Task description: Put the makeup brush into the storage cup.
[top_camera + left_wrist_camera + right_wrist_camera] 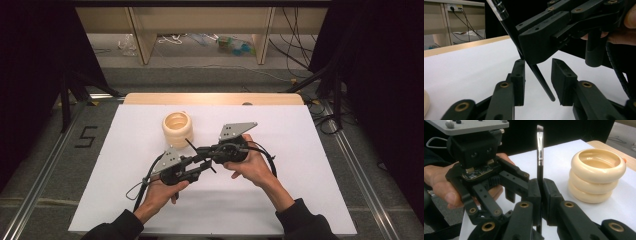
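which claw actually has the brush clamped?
The right claw: its pads press on the brush handle. The left claw only straddles the handle's tip, gaps either side.

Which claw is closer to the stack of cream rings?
The left claw sits nearer the person, farther from the cream rings. The right claw, shut on the thin black brush, is nearer, just to the rings' right and apart from them.

— What carries everything here?
— A table [150, 98] with a pale wooden top, covered almost wholly by a white sheet [300, 165].
— And what lies on the sheet?
— A cream ribbed holder [178, 128], like three stacked rings, stands upright toward the far left.
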Available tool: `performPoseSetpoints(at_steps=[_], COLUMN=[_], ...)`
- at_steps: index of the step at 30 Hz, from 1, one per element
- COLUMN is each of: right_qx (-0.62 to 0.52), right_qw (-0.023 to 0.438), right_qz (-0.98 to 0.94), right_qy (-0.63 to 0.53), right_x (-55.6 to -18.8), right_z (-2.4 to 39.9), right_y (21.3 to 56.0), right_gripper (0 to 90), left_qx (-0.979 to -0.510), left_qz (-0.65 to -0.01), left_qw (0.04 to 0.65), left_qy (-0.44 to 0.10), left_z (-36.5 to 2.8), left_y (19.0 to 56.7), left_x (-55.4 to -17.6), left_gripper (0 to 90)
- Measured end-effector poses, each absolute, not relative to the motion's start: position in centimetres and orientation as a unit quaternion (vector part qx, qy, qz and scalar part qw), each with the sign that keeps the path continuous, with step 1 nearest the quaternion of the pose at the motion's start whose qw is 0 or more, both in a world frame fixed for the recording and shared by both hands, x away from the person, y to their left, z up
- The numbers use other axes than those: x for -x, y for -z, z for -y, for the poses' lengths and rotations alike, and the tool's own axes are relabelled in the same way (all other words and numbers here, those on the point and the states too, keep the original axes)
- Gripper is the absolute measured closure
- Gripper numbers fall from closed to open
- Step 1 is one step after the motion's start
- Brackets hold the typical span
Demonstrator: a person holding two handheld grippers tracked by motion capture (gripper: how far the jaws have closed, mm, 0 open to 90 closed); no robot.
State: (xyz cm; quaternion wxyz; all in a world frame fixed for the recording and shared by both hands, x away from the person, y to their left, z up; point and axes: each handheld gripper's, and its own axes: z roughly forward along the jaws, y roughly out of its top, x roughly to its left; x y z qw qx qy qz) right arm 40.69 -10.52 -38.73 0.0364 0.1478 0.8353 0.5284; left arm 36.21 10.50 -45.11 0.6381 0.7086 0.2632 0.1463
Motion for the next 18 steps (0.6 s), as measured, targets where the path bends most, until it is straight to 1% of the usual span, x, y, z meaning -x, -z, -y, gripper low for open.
performPoseSetpoints(at_steps=[3, 7, 9, 12, 14, 15, 17, 18], right_qx=[-0.148, -0.149, -0.142, -0.145, -0.145, -0.141, -0.140, -0.139], right_qw=[0.035, 0.035, 0.039, 0.043, 0.040, 0.046, 0.053, 0.049], right_qz=[-0.835, -0.837, -0.836, -0.838, -0.838, -0.836, -0.835, -0.837], right_qy=[-0.529, -0.525, -0.528, -0.524, -0.525, -0.528, -0.530, -0.526], right_x=[-40.66, -40.63, -40.68, -40.57, -40.50, -40.53, -40.48, -40.49], right_z=[10.44, 10.49, 10.45, 10.52, 10.49, 10.47, 10.44, 10.52], right_y=[38.79, 38.73, 38.75, 38.63, 38.59, 38.58, 38.52, 38.42], right_gripper=[85.3, 85.3, 85.3, 85.5, 85.4, 85.3, 85.2, 85.2], left_qx=[-0.707, -0.709, -0.702, -0.699, -0.695, -0.693, -0.694, -0.694], left_qz=[-0.269, -0.265, -0.288, -0.292, -0.304, -0.309, -0.303, -0.303], left_qw=[0.639, 0.637, 0.638, 0.642, 0.640, 0.640, 0.643, 0.642], left_qy=[-0.139, -0.148, -0.131, -0.121, -0.120, -0.118, -0.117, -0.118], left_z=[-10.44, -10.65, -10.59, -10.84, -10.92, -10.99, -11.14, -11.17], left_y=[45.13, 45.17, 45.28, 45.33, 45.29, 45.28, 45.25, 45.21], left_x=[-36.07, -36.23, -35.98, -36.17, -36.10, -36.11, -36.20, -36.21], left_gripper=[69.9, 74.6, 76.9, 81.5, 83.5, 84.4, 85.2, 85.3])
